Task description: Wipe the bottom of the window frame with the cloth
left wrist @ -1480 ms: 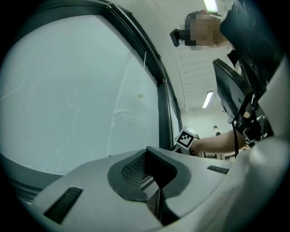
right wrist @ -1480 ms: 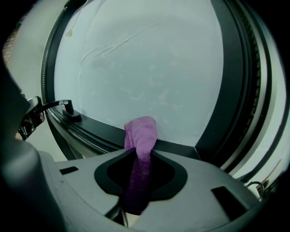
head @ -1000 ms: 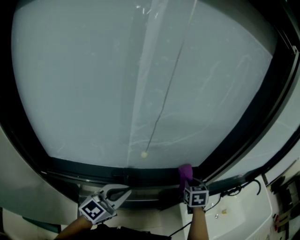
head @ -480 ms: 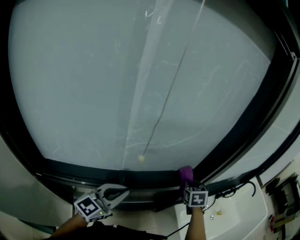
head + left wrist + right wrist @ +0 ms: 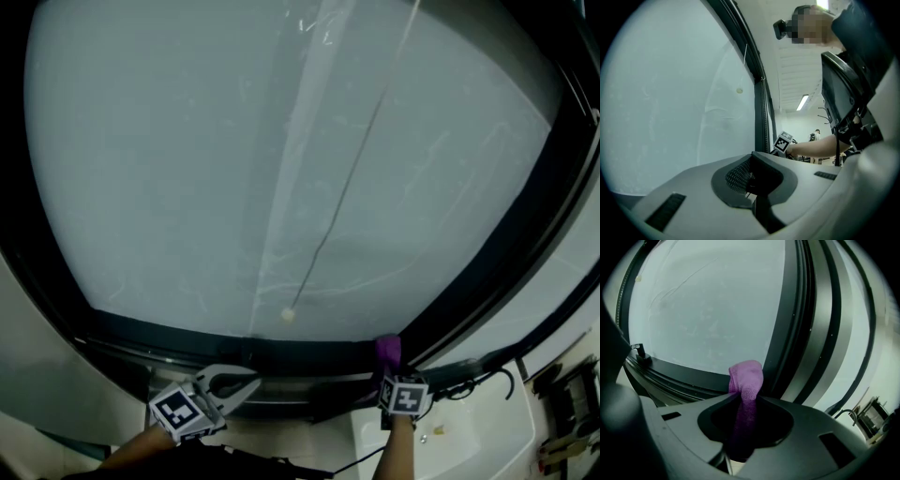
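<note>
The purple cloth [image 5: 388,349] [image 5: 746,380] stands up out of the right gripper [image 5: 389,364] [image 5: 745,401], whose jaws are clenched on its lower part. Its folded top sits against the bottom rail of the window frame [image 5: 281,354] [image 5: 684,373] at the rail's right end, in the corner where the dark upright [image 5: 506,253] [image 5: 787,333] meets it. Above the rail is the frosted pane [image 5: 234,159], and a thin cord [image 5: 337,206] hangs down it to a small pale bead [image 5: 288,316] just above the rail, left of the cloth. The left gripper [image 5: 246,384] [image 5: 751,180] is well to the left, near the rail but apart from it; its jaws are pressed together with nothing between them. On the right, nearer than the frame, a black cable [image 5: 487,373] lies along a white ledge [image 5: 478,436].
</note>
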A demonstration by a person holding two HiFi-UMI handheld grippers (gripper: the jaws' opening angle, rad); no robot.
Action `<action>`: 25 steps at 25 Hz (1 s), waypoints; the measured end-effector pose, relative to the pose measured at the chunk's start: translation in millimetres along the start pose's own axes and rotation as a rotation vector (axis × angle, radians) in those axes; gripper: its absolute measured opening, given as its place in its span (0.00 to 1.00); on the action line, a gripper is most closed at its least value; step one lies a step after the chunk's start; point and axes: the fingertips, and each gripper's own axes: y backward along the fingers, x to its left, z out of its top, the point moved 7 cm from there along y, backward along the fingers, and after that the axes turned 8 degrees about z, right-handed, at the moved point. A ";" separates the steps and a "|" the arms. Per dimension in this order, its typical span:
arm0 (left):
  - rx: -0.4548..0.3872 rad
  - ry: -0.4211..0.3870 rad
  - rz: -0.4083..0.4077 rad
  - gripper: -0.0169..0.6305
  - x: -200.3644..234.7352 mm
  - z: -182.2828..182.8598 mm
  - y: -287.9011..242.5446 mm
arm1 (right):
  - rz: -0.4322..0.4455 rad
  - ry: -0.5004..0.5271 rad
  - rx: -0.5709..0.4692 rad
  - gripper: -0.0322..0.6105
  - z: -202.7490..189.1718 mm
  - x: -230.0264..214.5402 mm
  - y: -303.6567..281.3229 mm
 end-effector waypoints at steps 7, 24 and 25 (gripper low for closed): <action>-0.008 -0.006 0.049 0.03 -1.9 0.2 0.2 | -0.046 0.026 0.012 0.19 -0.8 -9.8 -3.5; -0.050 0.021 0.079 0.03 0.2 -4.1 2.2 | -0.108 -0.062 0.005 0.19 -56.3 -2.8 26.6; -0.048 0.022 0.079 0.03 0.0 -4.3 2.4 | -0.106 -0.071 -0.003 0.19 -60.8 -0.2 29.7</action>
